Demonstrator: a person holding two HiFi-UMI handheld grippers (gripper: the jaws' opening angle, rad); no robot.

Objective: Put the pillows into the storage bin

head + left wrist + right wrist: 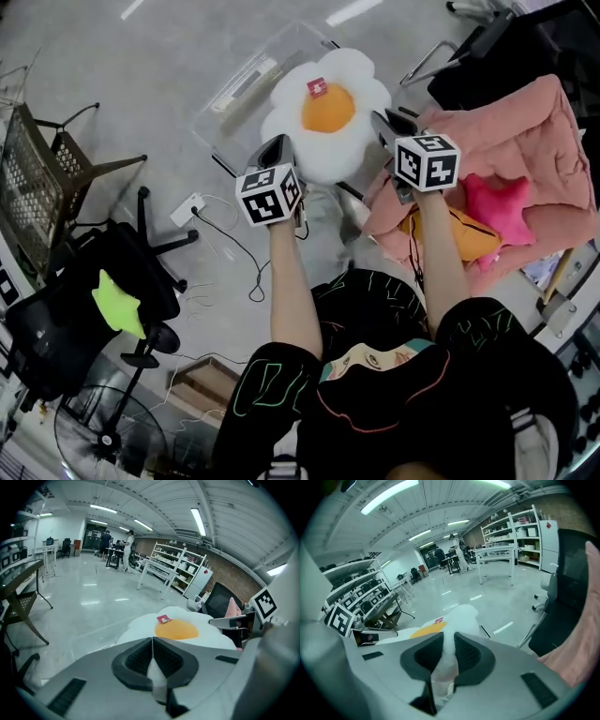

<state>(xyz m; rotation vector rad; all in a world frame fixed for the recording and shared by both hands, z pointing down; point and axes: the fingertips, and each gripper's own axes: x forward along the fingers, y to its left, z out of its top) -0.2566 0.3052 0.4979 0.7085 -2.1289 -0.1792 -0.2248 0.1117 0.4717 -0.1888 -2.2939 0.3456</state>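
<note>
Grip at both edges spreads the white fried-egg plush pillow point(328, 108) flat as we hold it at twelve o'clock over the one clear plastic storage bin point(246, 80), left gripper point(277, 148) and right gripper point(387, 124) each clamped on its rim, while three pillows wait: pink star point(502, 208) and orange cushion point(469, 234) at three o'clock, green star point(117, 302) at eight.

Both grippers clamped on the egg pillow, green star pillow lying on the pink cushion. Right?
Not quite. The green star pillow lies on the black office chair, not on the pink cushion; the head view shows it. The rest holds: the left gripper and the right gripper are both clamped on the egg pillow.
</note>
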